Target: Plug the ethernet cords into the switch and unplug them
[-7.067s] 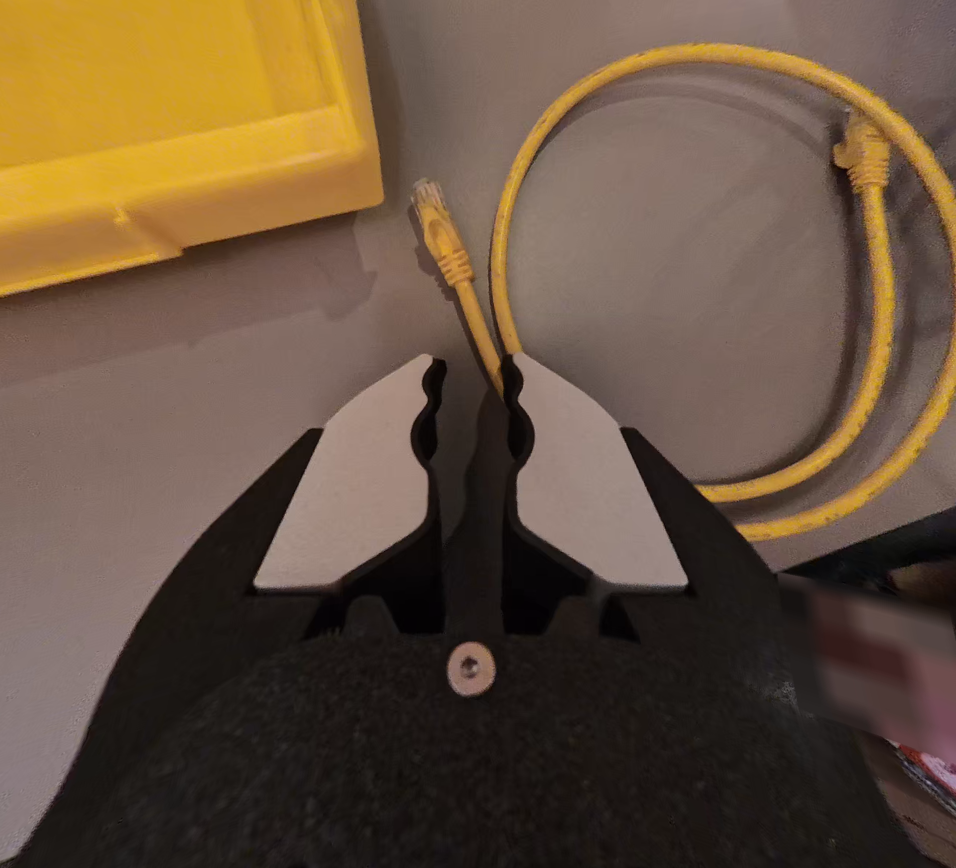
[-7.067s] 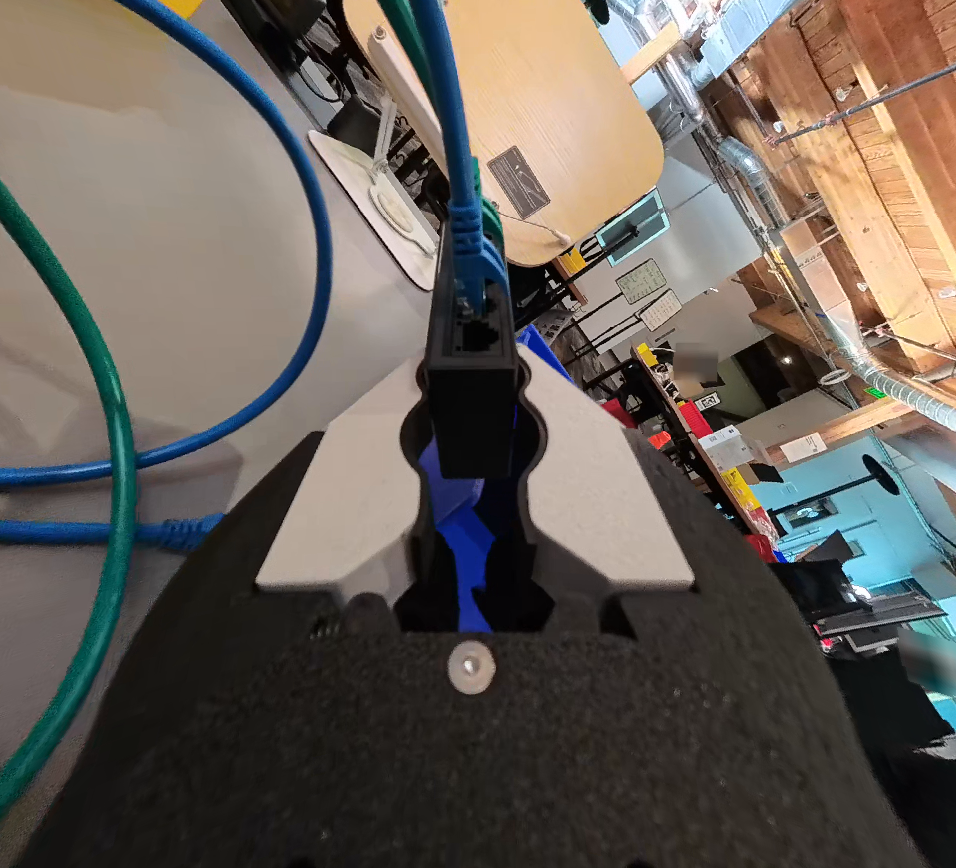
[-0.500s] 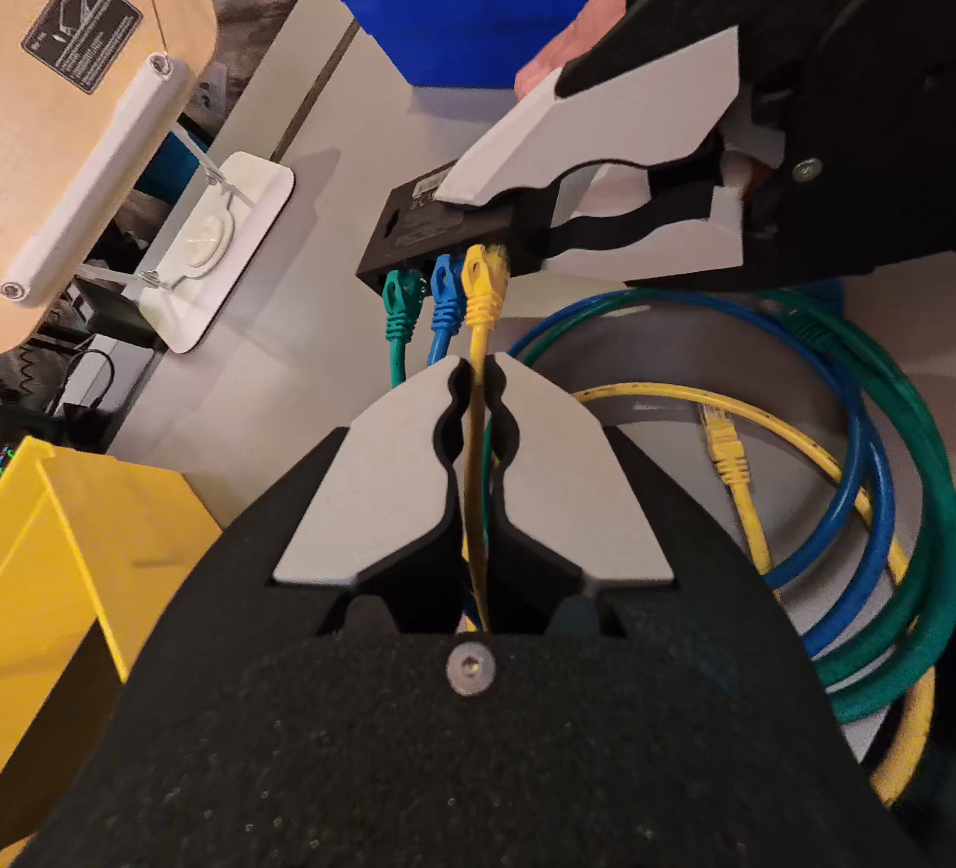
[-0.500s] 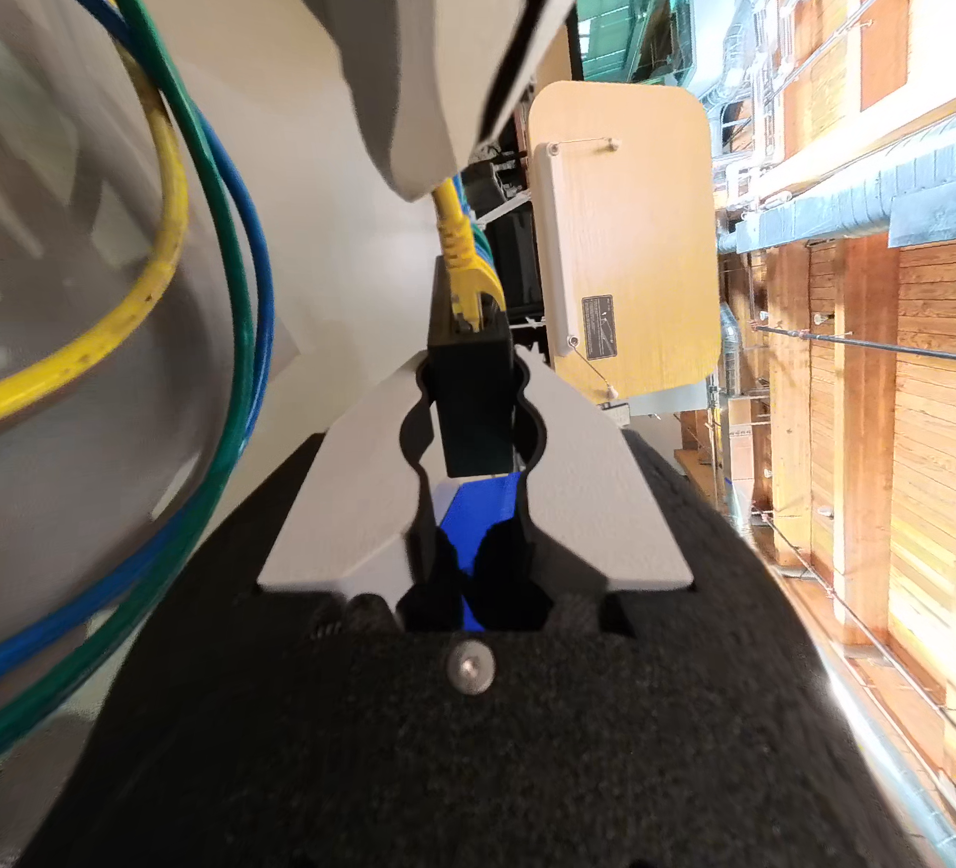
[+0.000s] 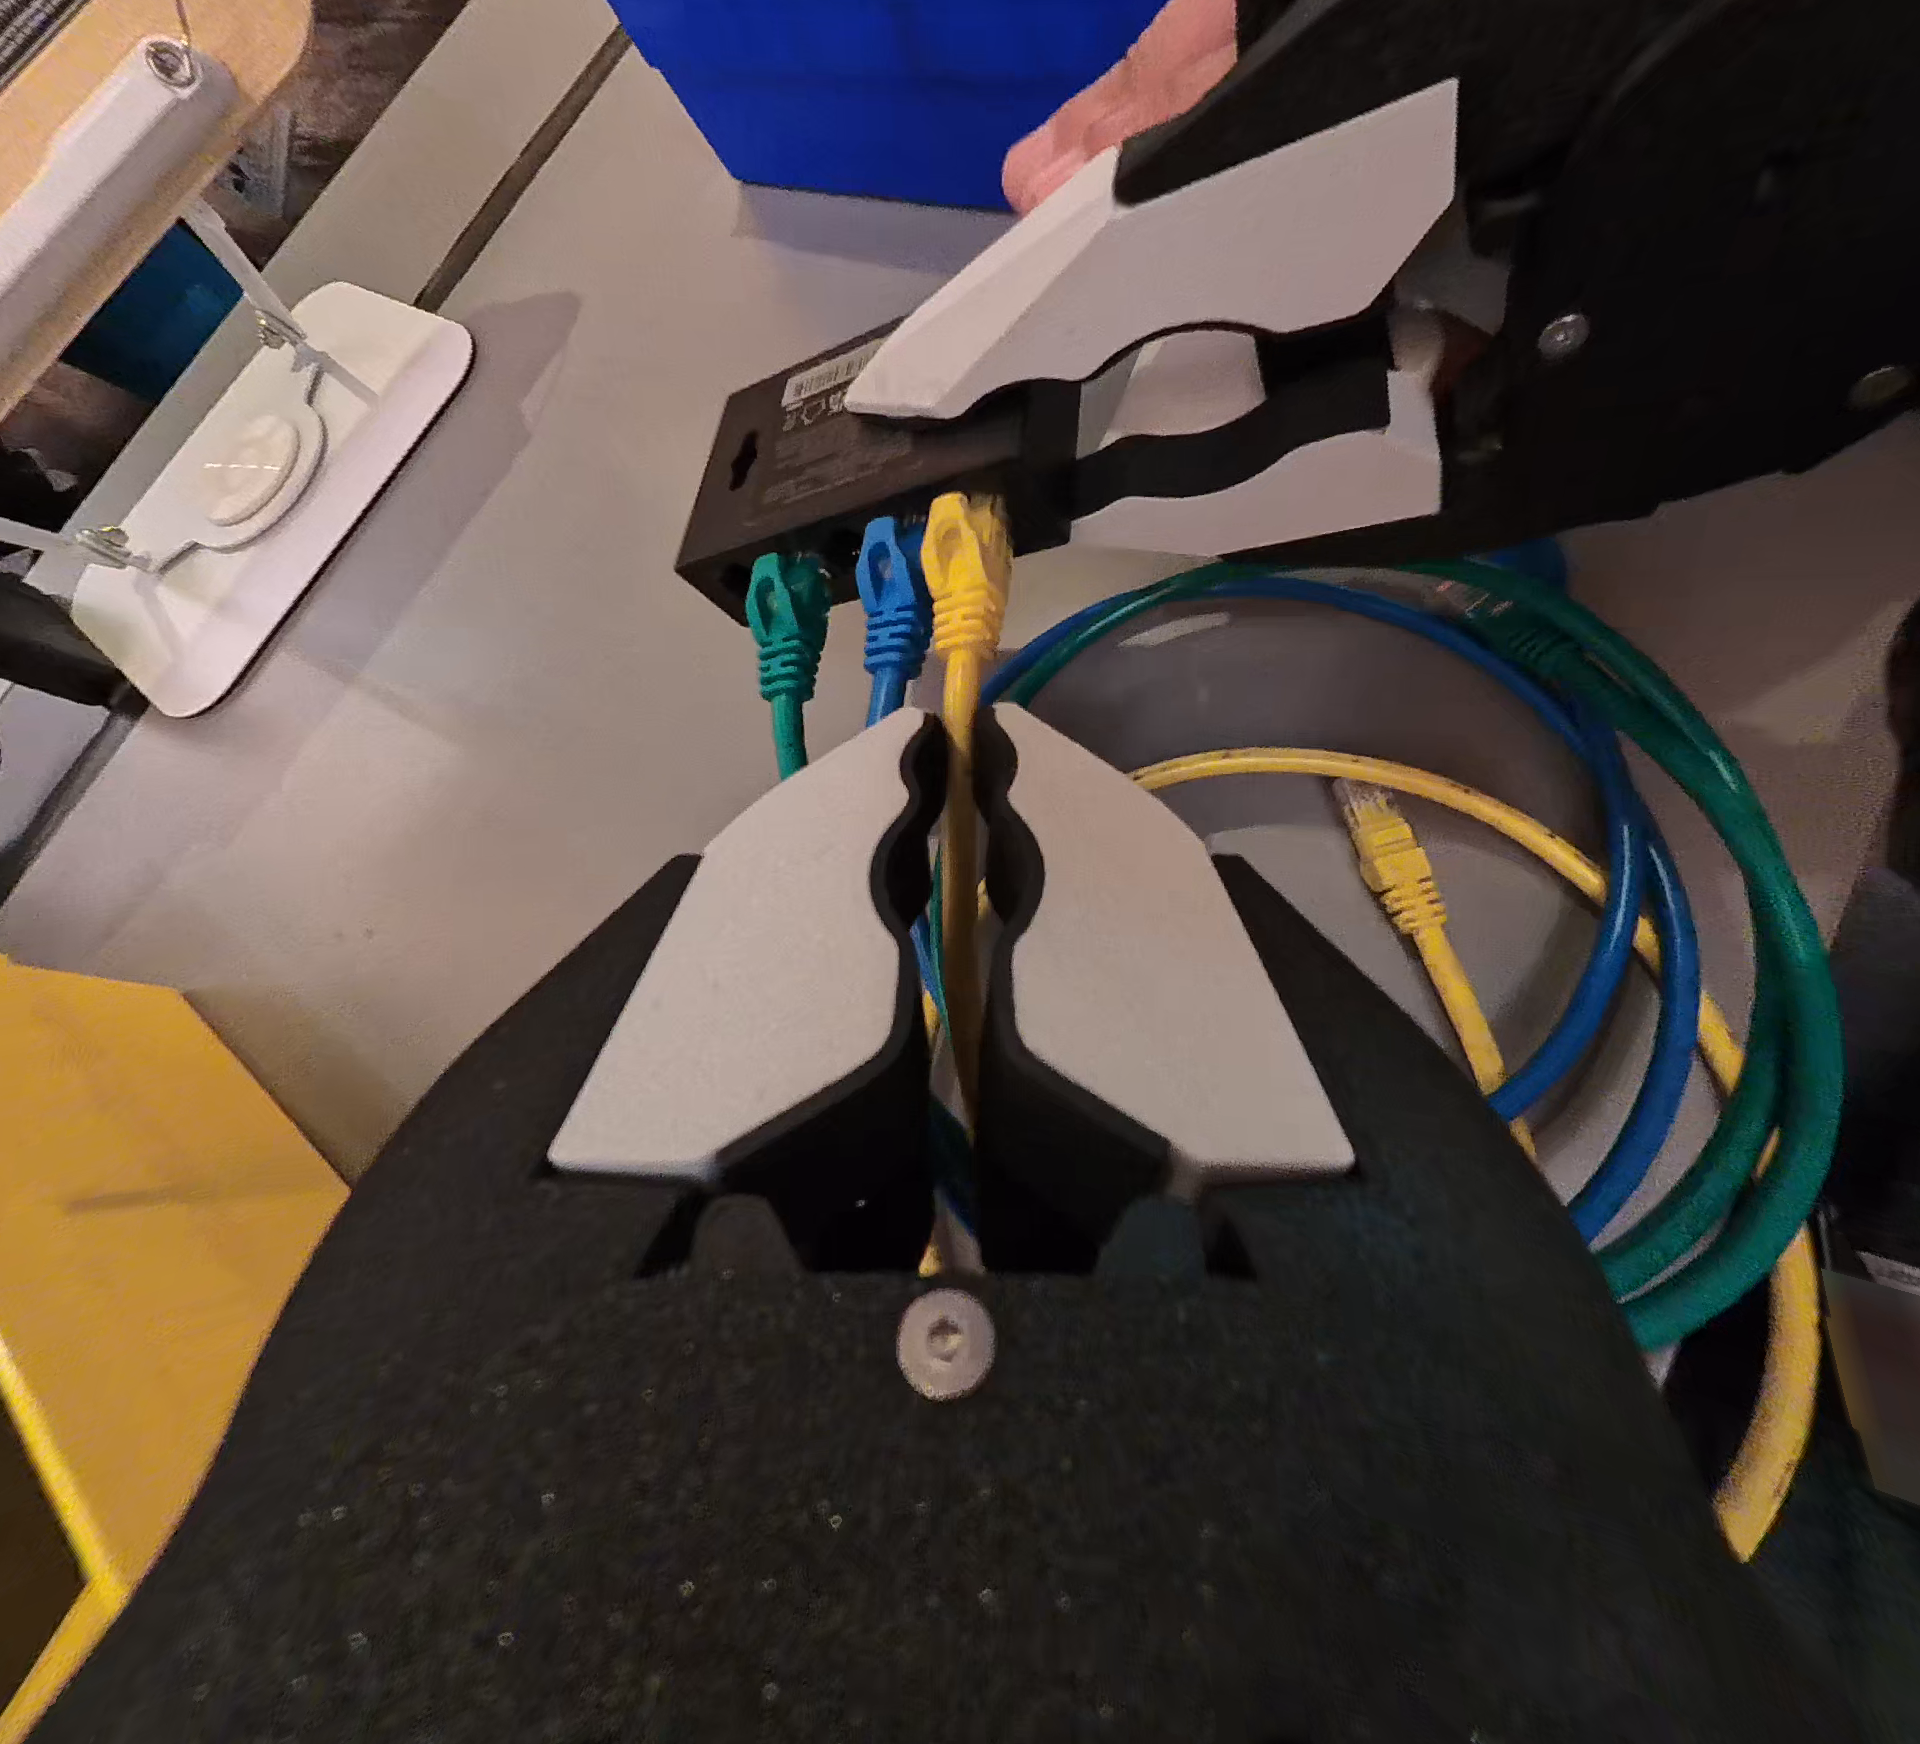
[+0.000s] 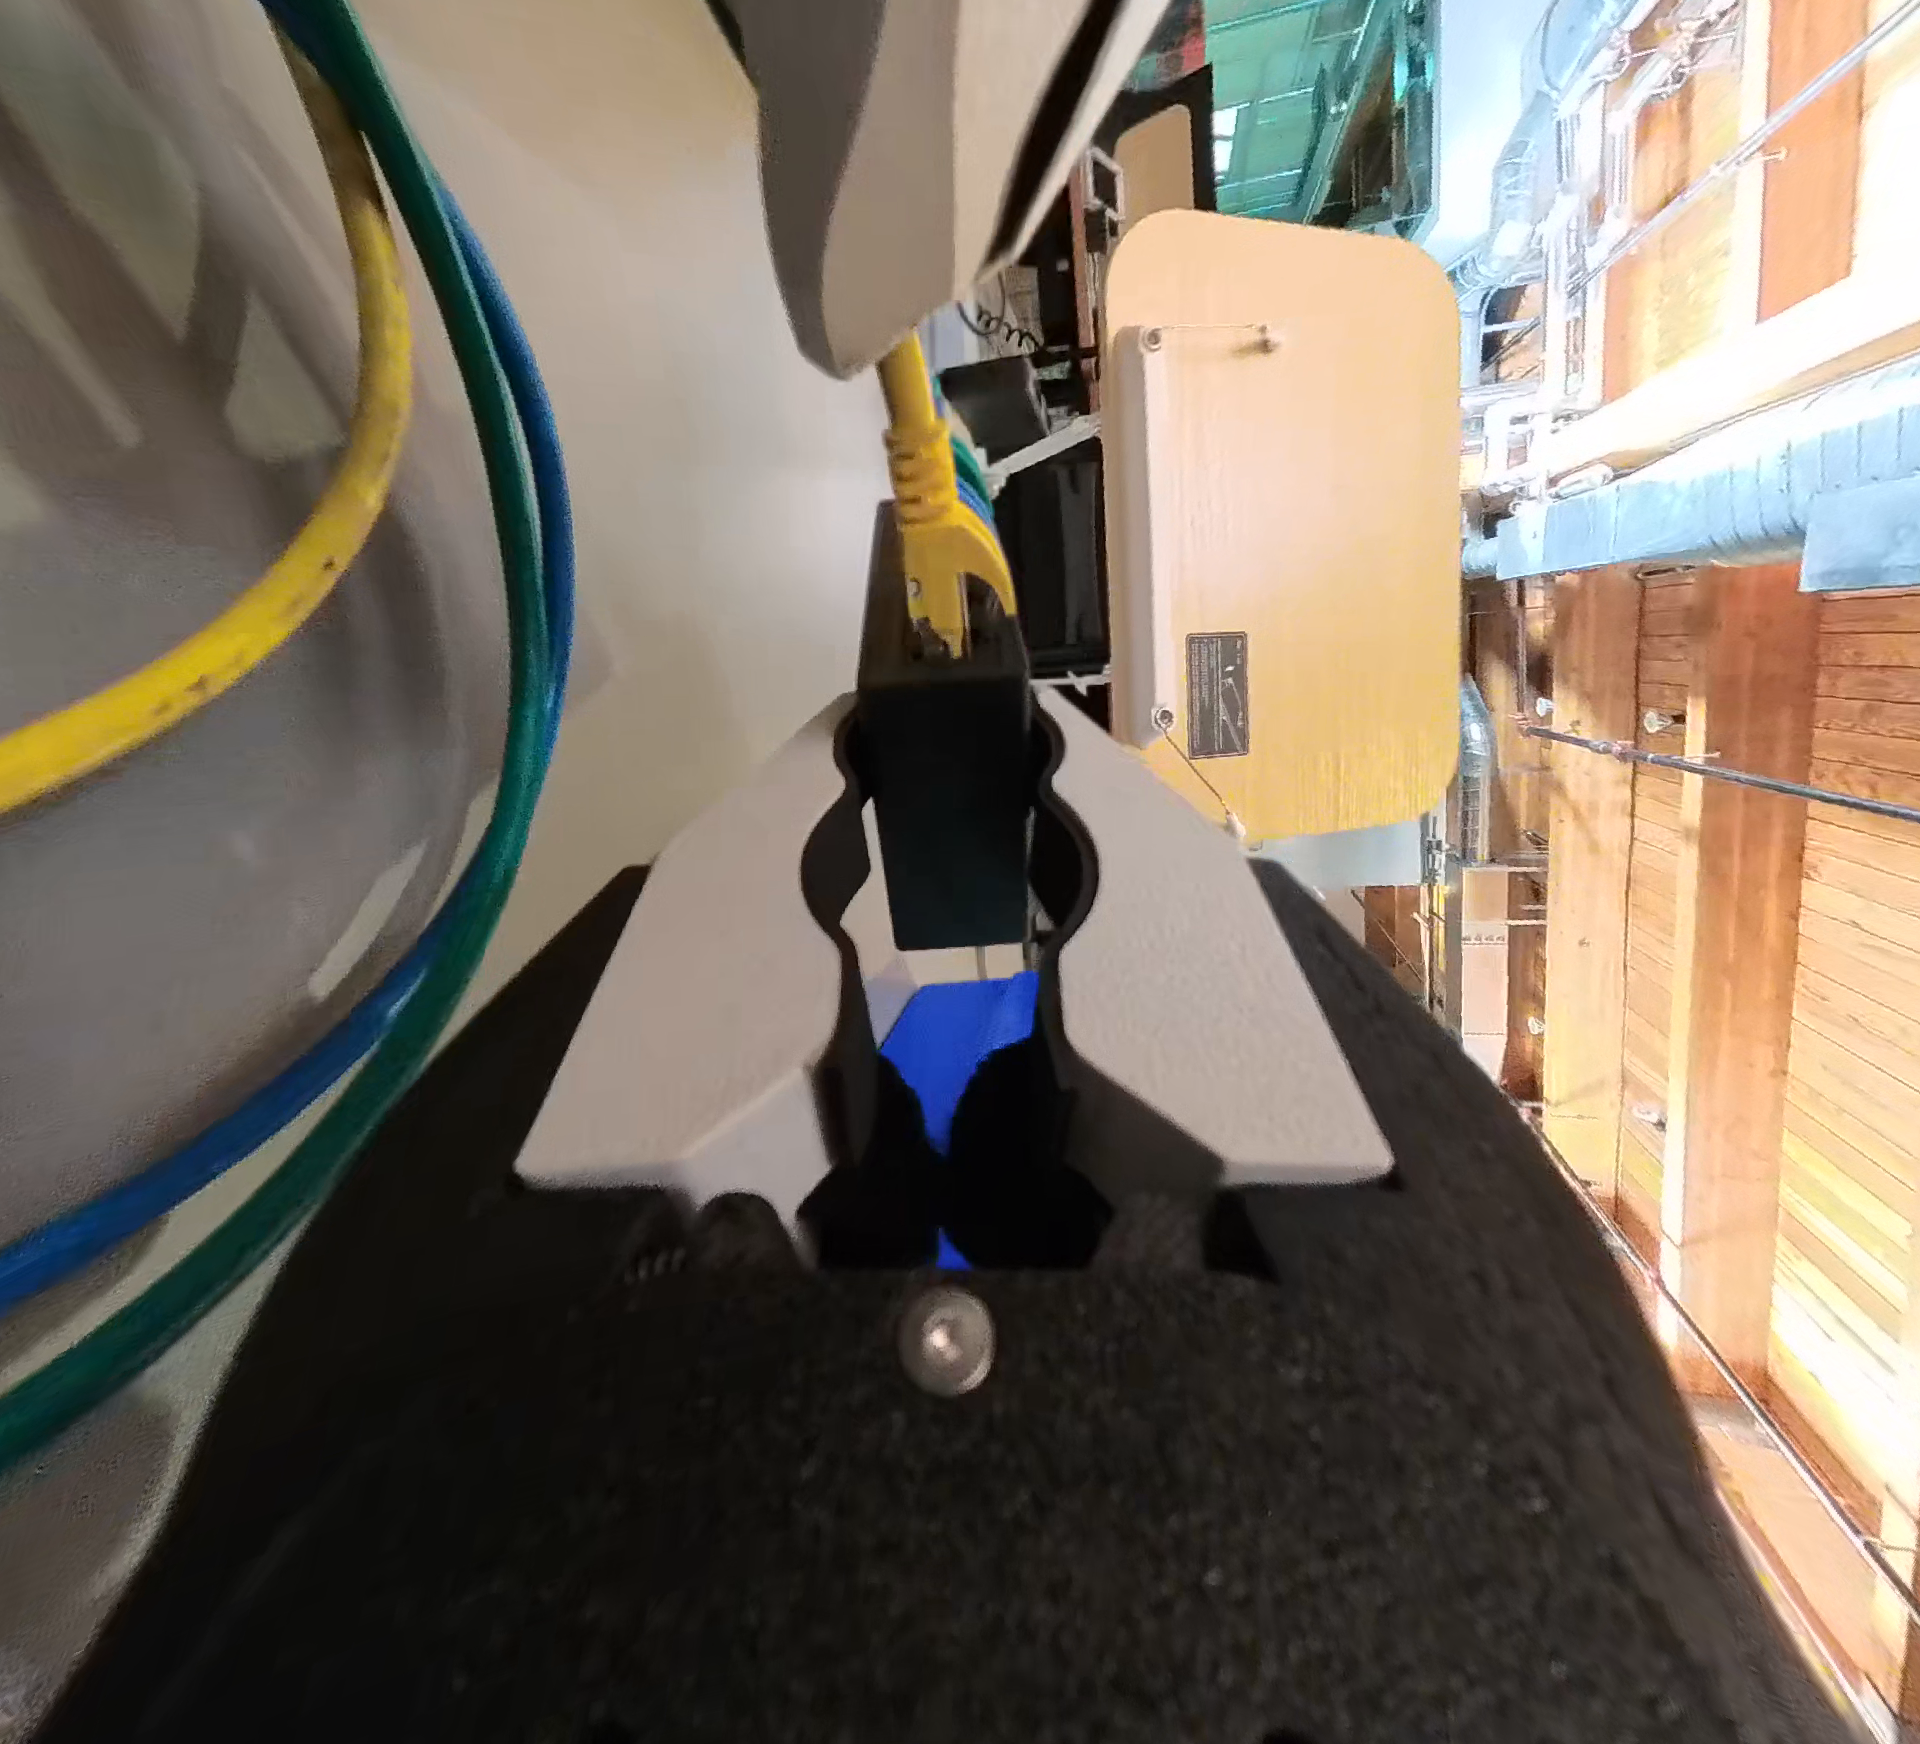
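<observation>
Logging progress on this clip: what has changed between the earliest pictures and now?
The yellow ethernet cord, then lying loose on the grey table with the left gripper closing on it, is now plugged into the black network switch beside the blue plug and green plug; the left gripper grips it. Unchanged: the right gripper clamps the switch.
</observation>
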Tool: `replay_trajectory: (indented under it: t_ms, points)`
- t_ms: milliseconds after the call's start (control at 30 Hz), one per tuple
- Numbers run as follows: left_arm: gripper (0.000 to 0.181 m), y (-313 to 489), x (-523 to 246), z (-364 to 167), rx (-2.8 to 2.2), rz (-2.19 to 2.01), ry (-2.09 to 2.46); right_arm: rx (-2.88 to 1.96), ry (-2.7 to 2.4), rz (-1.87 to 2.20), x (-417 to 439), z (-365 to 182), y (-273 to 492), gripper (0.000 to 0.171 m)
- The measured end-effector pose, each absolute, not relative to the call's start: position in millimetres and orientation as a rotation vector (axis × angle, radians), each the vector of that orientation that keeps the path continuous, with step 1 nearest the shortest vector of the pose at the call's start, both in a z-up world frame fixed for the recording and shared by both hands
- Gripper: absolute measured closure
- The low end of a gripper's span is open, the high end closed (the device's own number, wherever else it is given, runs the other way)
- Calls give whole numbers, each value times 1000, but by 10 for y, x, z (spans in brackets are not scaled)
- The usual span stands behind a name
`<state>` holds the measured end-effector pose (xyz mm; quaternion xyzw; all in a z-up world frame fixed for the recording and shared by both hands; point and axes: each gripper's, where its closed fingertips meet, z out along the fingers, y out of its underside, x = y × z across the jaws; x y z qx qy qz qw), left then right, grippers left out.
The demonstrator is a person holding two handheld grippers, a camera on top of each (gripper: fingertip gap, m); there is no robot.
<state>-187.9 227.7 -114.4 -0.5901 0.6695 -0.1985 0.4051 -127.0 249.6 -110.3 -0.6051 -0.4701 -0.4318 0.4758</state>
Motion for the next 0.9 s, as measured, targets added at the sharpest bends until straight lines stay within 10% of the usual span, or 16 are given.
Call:
replay_trajectory:
  t_ms: [433, 567, 900]
  points:
    - [156, 2210, -2134, -572, -1429, -523, 1540, -1687, -1079, -1019, -943, -989, 2623, 145]
    - [158, 2384, -2745, -309, -1521, -567, 1242, -1804, -898, -946, -362, -332, 2762, 145]
    - [172, 2316, -3348, -1604, -1829, -636, 1222, -1894, -348, -649, 1001, 1828, 2689, 145]
